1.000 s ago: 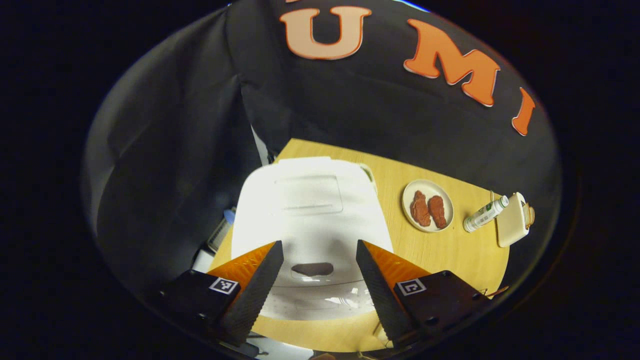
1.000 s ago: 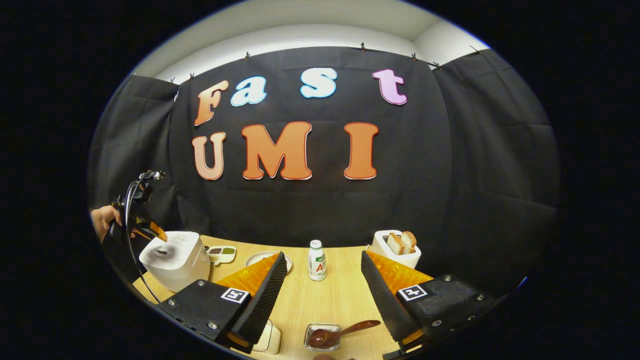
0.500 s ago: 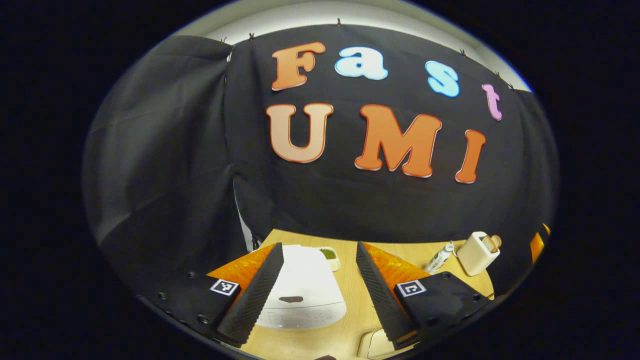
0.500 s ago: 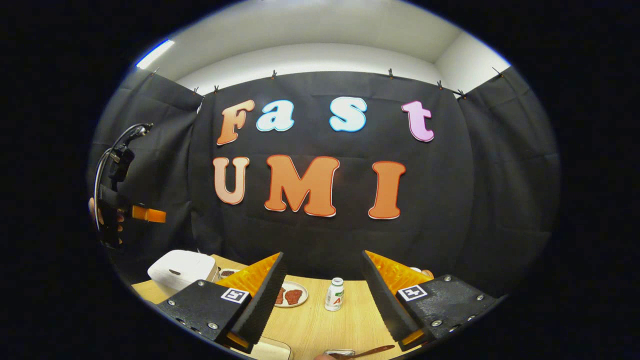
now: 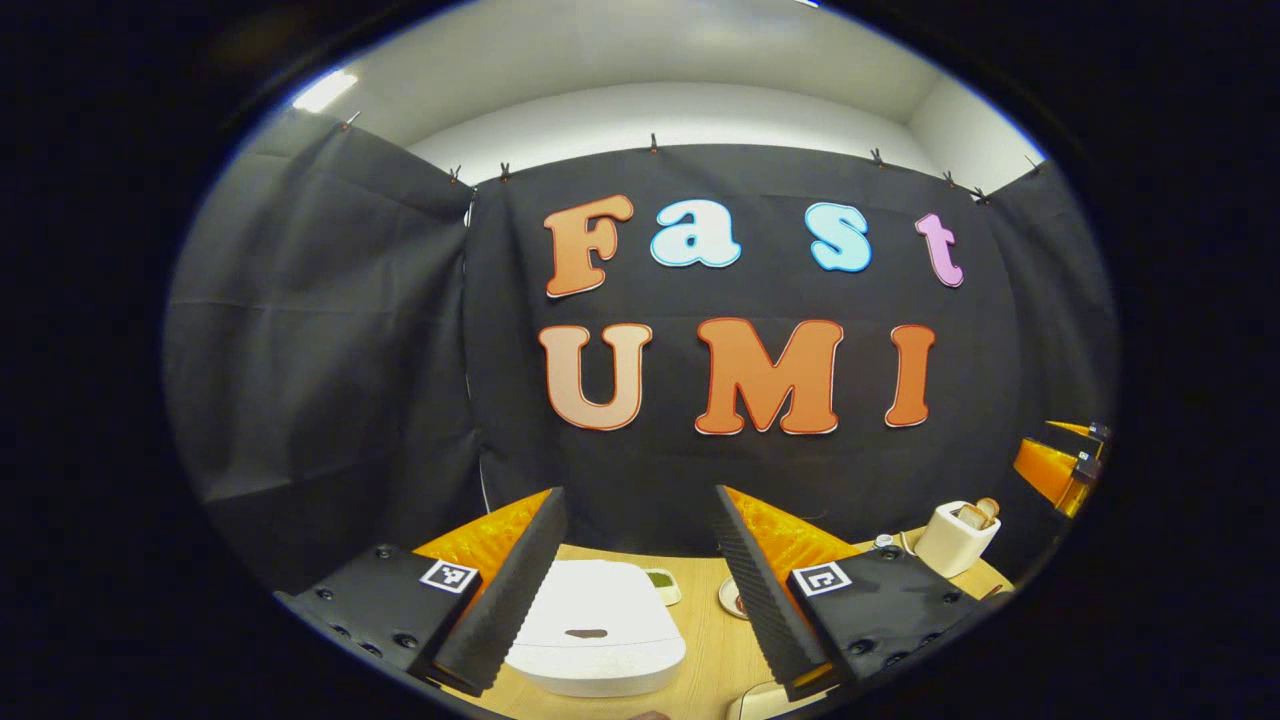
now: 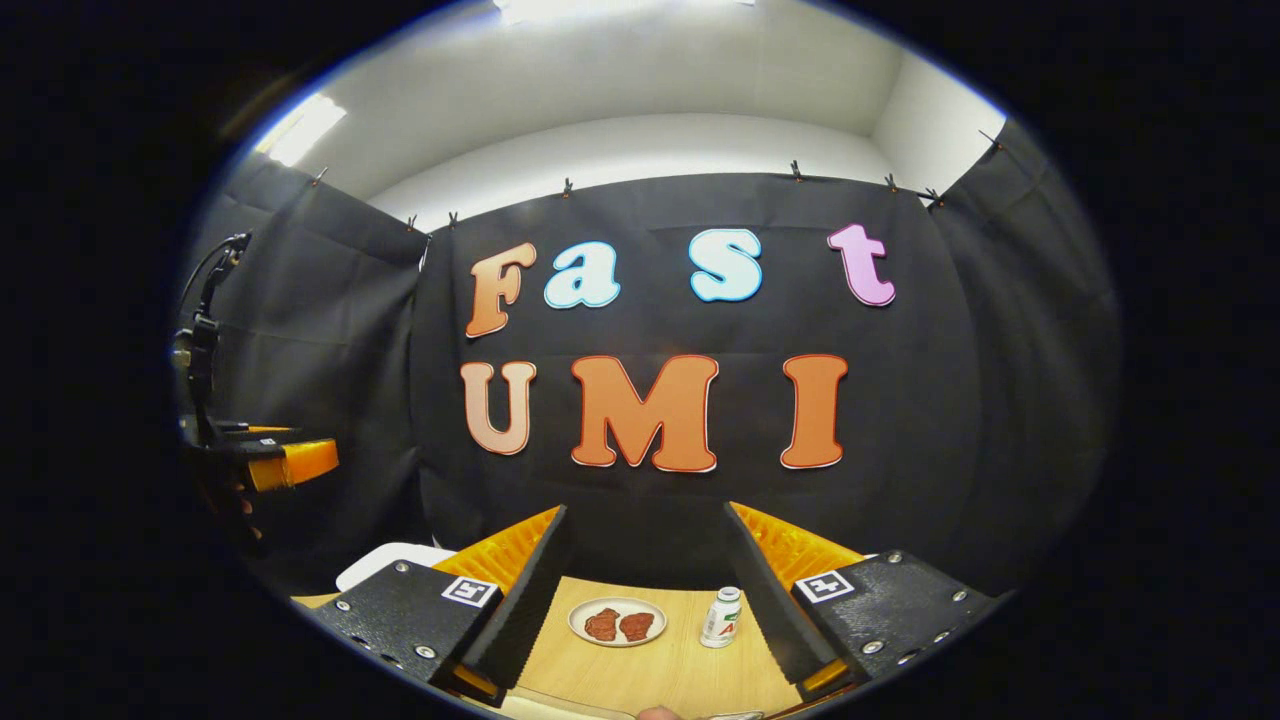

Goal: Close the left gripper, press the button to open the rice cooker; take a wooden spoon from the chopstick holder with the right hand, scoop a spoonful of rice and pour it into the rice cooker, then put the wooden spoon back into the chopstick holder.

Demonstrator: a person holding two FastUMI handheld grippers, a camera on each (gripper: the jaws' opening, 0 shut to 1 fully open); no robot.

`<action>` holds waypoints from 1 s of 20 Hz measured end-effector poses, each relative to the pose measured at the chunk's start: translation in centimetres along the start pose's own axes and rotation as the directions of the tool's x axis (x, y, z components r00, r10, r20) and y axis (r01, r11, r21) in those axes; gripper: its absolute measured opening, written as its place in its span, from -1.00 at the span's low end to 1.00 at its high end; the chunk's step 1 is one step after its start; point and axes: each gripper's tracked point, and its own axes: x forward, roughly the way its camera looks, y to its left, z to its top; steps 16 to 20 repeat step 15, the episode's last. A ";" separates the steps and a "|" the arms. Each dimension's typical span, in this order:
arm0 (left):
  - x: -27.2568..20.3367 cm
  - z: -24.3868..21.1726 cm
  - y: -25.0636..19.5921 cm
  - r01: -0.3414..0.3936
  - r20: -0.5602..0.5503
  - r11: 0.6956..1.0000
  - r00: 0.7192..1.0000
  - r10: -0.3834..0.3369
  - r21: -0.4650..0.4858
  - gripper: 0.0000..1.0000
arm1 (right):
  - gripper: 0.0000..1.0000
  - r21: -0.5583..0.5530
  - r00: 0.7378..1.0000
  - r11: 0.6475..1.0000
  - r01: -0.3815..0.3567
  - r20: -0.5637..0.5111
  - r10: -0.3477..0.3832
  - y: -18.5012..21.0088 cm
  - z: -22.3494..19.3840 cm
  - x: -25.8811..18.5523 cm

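The white rice cooker [image 5: 596, 630] stands on the wooden table [image 5: 705, 650] with its lid down and a dark button on its front. My left gripper [image 5: 638, 492] is open and empty, held level well above and in front of the cooker. In the right gripper view, a corner of the rice cooker [image 6: 385, 560] shows at the lower left. My right gripper [image 6: 647, 510] is open, holds nothing and hangs above the table [image 6: 650, 670]. The left gripper [image 6: 290, 462] appears high at the left edge there, and the right gripper [image 5: 1060, 465] sits at the far right of the left gripper view.
A plate with two red meat pieces [image 6: 618, 622] and a small white bottle [image 6: 720, 617] stand mid-table. A white toaster with bread [image 5: 958, 537] is at the right. A small dish with green contents [image 5: 662, 585] lies behind the cooker.
Both grippers have lifted and tipped up from the table toward the booth wall. The left one has drawn back from just over the cooker. The spoon has slid out of the right gripper view.
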 end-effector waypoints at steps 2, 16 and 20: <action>-0.9 0.4 -1.4 0.036 0.036 0.999 0.999 -0.036 0.000 0.97 | 0.94 -0.005 1.000 1.000 -0.008 0.018 0.008 0.3 0.1 0.1; -2.1 -0.2 -5.4 0.087 0.069 0.996 0.994 -0.088 0.012 1.00 | 0.94 -0.045 0.999 0.999 -0.029 -0.021 0.028 1.5 -1.9 -0.3; -2.1 -0.2 -5.4 0.087 0.069 0.996 0.994 -0.088 0.012 1.00 | 0.94 -0.045 0.999 0.999 -0.029 -0.021 0.028 1.5 -1.9 -0.3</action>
